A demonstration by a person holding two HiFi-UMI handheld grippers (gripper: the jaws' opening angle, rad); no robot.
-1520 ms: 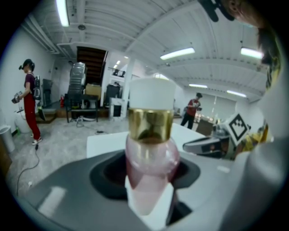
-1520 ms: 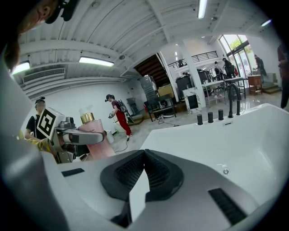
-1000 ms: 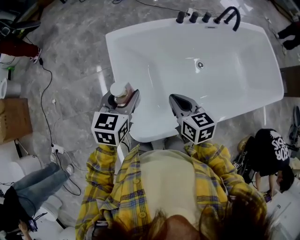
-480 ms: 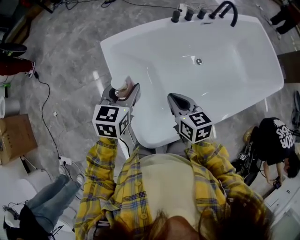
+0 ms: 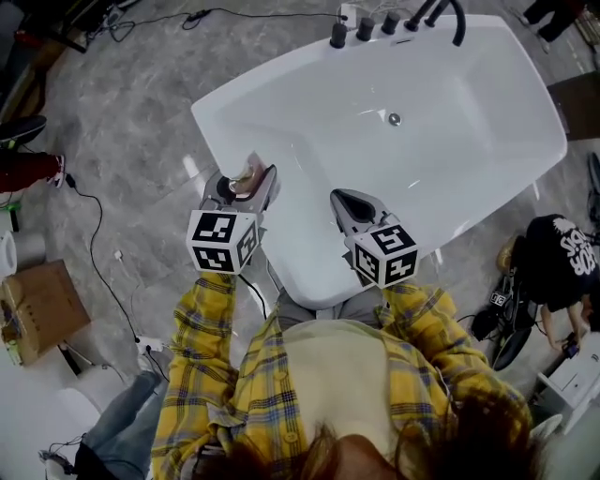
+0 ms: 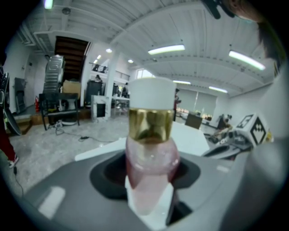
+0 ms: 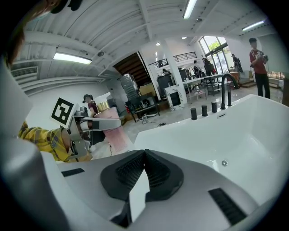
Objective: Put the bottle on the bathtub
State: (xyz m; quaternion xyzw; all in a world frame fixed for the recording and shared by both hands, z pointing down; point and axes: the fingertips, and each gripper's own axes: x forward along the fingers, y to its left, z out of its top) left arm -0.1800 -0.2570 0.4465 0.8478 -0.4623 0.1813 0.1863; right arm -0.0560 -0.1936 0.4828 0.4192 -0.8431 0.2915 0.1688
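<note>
Left claw (image 5: 246, 185) around rounded pink bottle (image 6: 151, 155)

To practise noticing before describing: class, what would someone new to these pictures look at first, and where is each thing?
The big white bathtub fills the upper middle of the head view, with black taps at its far end. By its near left rim the left tongs grip a pink bottle with a gold band and a white cap. The right tongs hover shut and empty above the tub's near end.
</note>
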